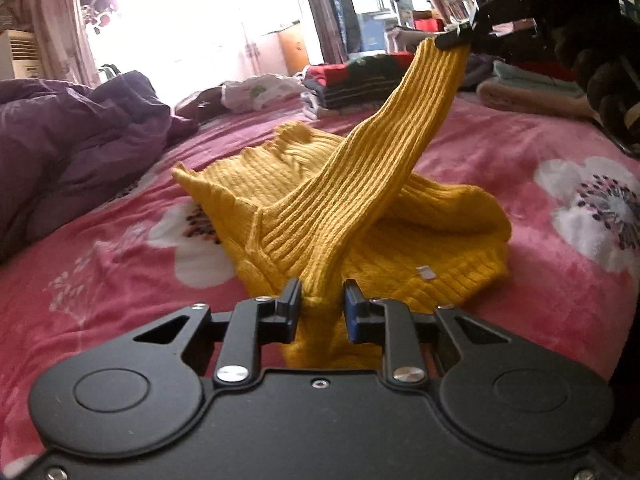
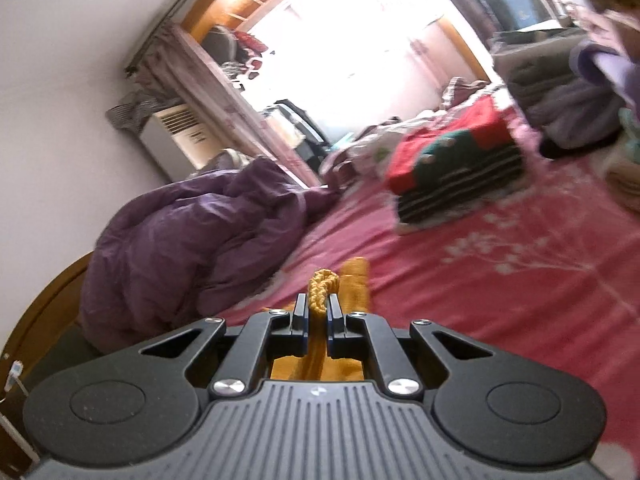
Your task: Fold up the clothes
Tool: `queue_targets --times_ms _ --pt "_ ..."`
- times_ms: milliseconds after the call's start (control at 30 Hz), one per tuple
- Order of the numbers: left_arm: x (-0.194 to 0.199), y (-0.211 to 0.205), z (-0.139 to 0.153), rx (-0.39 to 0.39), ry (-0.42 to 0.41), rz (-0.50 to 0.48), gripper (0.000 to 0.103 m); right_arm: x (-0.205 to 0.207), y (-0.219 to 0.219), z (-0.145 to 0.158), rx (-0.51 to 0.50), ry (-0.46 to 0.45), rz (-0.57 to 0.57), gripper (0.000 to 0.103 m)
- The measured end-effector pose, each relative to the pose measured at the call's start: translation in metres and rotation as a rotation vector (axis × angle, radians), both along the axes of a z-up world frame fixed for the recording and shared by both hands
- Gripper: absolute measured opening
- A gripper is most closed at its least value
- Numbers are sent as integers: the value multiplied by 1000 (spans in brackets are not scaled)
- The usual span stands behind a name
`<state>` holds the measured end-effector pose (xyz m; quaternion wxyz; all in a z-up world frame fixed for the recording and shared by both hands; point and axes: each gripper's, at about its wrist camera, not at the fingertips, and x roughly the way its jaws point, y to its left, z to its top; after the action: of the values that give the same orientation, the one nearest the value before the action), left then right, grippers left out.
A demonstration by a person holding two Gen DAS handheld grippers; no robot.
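Note:
A mustard-yellow ribbed knit sweater (image 1: 328,200) lies partly folded on the pink floral bedspread (image 1: 120,280). My left gripper (image 1: 322,302) is low over the bed, shut on the near part of the sweater. A long ribbed sleeve (image 1: 400,120) stretches up and to the right from there to my right gripper (image 1: 456,40), which is raised and shut on its cuff. In the right wrist view, my right gripper (image 2: 318,312) pinches a bunched knit edge of the yellow sweater (image 2: 322,286), and more yellow fabric hangs below it.
A crumpled purple duvet (image 1: 80,140) fills the left of the bed. A stack of folded clothes (image 1: 352,80), red and green on top, sits at the far side, with beige and teal folded items (image 1: 532,92) to its right. A white heater (image 1: 20,56) stands by the wall.

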<state>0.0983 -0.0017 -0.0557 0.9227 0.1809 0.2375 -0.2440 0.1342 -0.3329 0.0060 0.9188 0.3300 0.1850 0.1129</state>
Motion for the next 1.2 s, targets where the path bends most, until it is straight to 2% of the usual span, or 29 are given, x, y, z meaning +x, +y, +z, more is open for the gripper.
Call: queue_targets --times_ms 100,167,233,367,567,733,800,833,900,1000,1100,1200 --pt "5 -10 -8 25 43 -23 23 0 -13 -19 18 49 -31 10" --pt "5 -9 -8 16 54 -38 25 0 -22 -32 30 81 -51 10" --pt "2 2 3 -55 84 -81 25 0 -28 -47 49 113 -68 10" --pt "12 39 16 -194 83 -6 25 0 -31 -65 87 136 -75 10" --pt "28 96 34 -401 80 110 25 6 -32 -69 82 136 -54 10" --pt "30 56 22 -295 97 27 25 7 -35 -75 95 140 -46 10" --pt "31 39 9 -191 115 -15 25 6 -36 -79 103 140 -35 10" --pt "33 28 -1 -113 156 -50 25 6 -36 -81 106 141 -30 10" --pt "30 16 -13 -8 108 -58 25 5 -38 -90 112 150 -26 10" --pt "40 20 -5 -49 162 -61 25 2 -42 -109 138 177 -28 10" --pt "44 31 2 -40 142 -64 26 -2 -49 -130 212 180 -35 9" --pt "57 47 14 -169 122 26 26 -3 -46 -130 201 174 -17 9"
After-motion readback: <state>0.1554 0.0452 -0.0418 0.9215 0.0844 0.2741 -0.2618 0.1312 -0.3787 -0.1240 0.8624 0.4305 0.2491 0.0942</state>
